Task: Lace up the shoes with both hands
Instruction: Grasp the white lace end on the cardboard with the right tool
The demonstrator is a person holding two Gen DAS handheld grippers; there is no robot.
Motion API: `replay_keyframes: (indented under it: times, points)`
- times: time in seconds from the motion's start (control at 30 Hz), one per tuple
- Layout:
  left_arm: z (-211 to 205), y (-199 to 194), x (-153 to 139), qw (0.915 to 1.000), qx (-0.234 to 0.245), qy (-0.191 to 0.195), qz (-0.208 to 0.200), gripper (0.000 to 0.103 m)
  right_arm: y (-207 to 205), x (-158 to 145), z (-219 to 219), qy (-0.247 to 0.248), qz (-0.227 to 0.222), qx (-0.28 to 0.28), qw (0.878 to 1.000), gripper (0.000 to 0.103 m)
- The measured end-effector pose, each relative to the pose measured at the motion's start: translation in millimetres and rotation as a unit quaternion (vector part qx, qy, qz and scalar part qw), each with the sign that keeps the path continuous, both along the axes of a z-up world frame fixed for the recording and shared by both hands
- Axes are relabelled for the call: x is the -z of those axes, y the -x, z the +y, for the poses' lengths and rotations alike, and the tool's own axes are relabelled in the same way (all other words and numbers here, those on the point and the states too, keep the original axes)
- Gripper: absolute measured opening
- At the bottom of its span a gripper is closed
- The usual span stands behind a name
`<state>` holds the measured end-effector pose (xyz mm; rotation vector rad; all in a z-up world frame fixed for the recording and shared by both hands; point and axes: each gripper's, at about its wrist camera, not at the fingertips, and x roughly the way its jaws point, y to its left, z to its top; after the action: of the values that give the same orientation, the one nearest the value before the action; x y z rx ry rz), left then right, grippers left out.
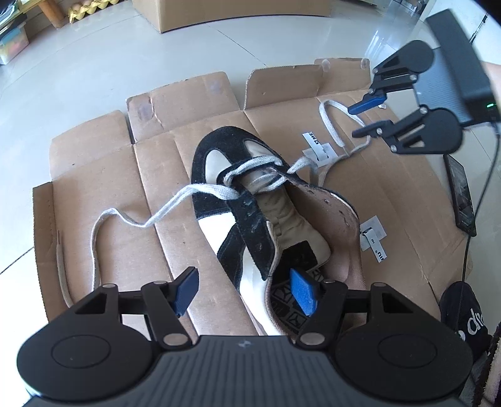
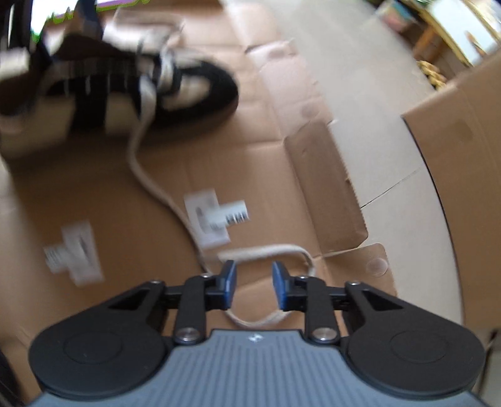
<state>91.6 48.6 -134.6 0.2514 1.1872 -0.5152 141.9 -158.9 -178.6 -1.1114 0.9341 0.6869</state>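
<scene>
- Step in hand: picking up the free lace ends. The shoe (image 1: 250, 213) lies at the centre of the flattened cardboard (image 1: 103, 175), toe toward 12 o'clock in the left wrist view; only the lowest eyelets appear threaded.
- Left tool (image 1: 247, 292): jaws wide apart, nothing between the pads; one pad hangs over the shoe's heel opening at 6 o'clock.
- Right tool (image 2: 253, 283): jaws apart by a narrow gap, clamped on nothing. A loop of the right lace end (image 2: 266, 250) lies on the cardboard just beyond its fingertips (this view is blurred).
- Left lace end (image 1: 94, 238) trails out toward 8 o'clock of the shoe.
- Next move, as judged: lower the right tool onto the loop, close, then feed the tip to the next empty eyelet.
- Surroundings: cardboard on a pale tiled floor (image 1: 62, 78); a box (image 1: 231, 12) at 12 o'clock; a phone (image 1: 462, 194) at 3 o'clock.
</scene>
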Motion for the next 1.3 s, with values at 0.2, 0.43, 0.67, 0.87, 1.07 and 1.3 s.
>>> replay_keyframes:
  times: [0.2,0.43,0.67,0.87,1.07,1.3]
  points:
    - [-2.8,-0.8,3.1,1.0,0.004,-0.002,0.006,0.065,2.5,8.6,11.3,-0.002,0.021,-0.068,0.998,0.023]
    - [-5.8,-0.4,3.7,0.9999,0.007,-0.001,0.008,0.066,-17.8,5.2,14.4,-0.067,0.036,-0.024,0.997,0.022]
    - [-9.7,-0.9,6.3,0.9998,0.012,-0.004,0.013,0.066,-43.7,2.6,9.8,-0.105,0.096,-0.014,0.99,0.02]
    - [-15.0,-2.0,7.7,0.9998,0.015,-0.009,0.012,0.066,-65.5,3.7,20.6,-0.069,0.166,-0.073,0.981,0.02]
    - [-16.9,-2.3,8.9,0.9998,0.015,-0.009,0.013,0.066,-76.0,8.6,45.7,-0.006,0.212,-0.106,0.971,0.021]
    - [-16.3,-1.9,8.6,0.9998,0.016,-0.007,0.013,0.066,-62.0,13.5,57.9,0.019,0.188,-0.099,0.977,0.023]
